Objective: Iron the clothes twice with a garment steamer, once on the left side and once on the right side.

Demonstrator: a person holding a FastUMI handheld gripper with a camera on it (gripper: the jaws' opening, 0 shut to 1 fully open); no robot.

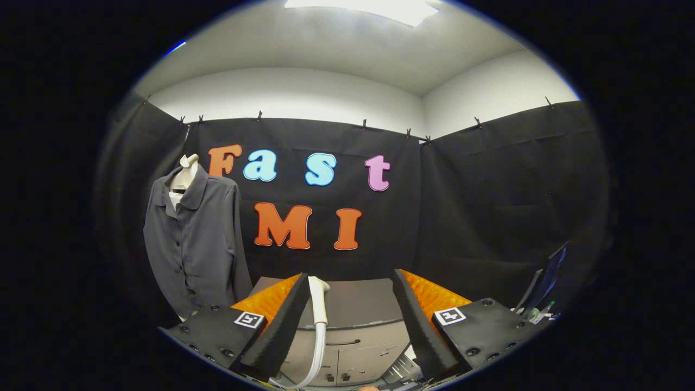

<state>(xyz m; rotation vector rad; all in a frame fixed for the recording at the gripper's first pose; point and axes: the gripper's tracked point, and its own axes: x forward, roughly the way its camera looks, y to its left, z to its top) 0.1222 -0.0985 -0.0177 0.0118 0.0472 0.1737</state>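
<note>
The gripper (352,304) stands with its two fingers wide apart and nothing pressed between them; the garment steamer (318,301), a pale upright handle with a white hose curving down from it, rises just inside the left finger, close by it, though whether it touches cannot be told; it appears to stand at the near edge of the grey counter (361,304), whose flat top runs back between the fingers toward the booth's wall; the clothes (193,239), a dark grey buttoned shirt, hang on a pale form well apart from the steamer, beyond the left finger and off the counter's left end; judging from this, the work is at its first step, taking up the steamer, and no ironing pass has begun; the next move calls for centring the handle between the fingers, closing on it firmly, then carrying it across to the shirt with the hose trailing free.
</note>
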